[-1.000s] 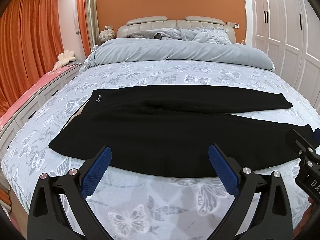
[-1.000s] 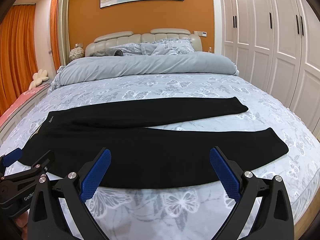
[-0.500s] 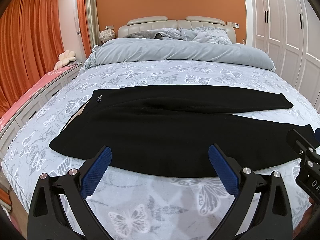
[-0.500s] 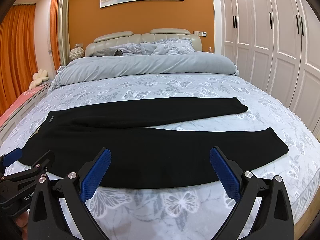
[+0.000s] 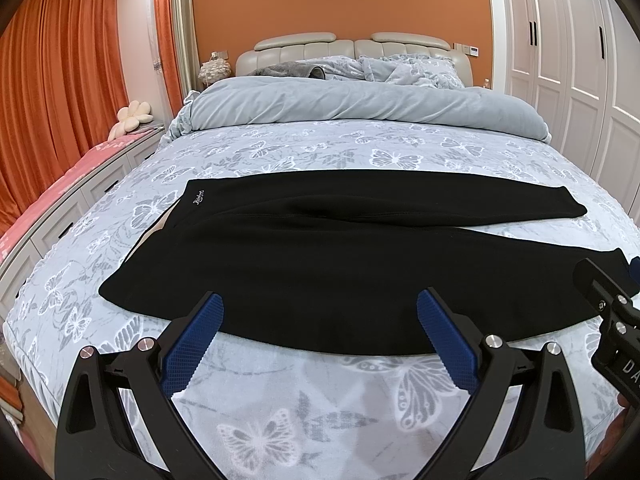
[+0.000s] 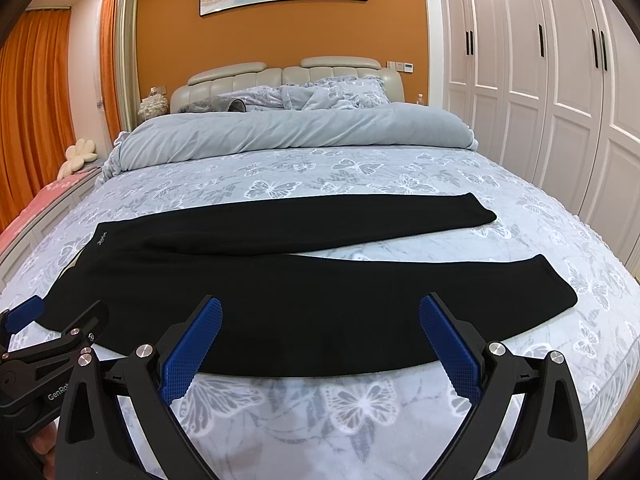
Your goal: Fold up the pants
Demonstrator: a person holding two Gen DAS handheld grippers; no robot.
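Black pants [image 5: 340, 256] lie flat across the butterfly-print bedspread [image 5: 320, 408], legs spread apart. Left gripper [image 5: 320, 316] and right gripper [image 6: 320, 318] hover unchanged over the near edge, fingers spread wide (nothing gripped); folding has not begun.

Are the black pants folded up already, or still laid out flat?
Still laid out flat. The black pants lie spread across the bed, both legs stretched out side by side towards the right, with no fold in them.
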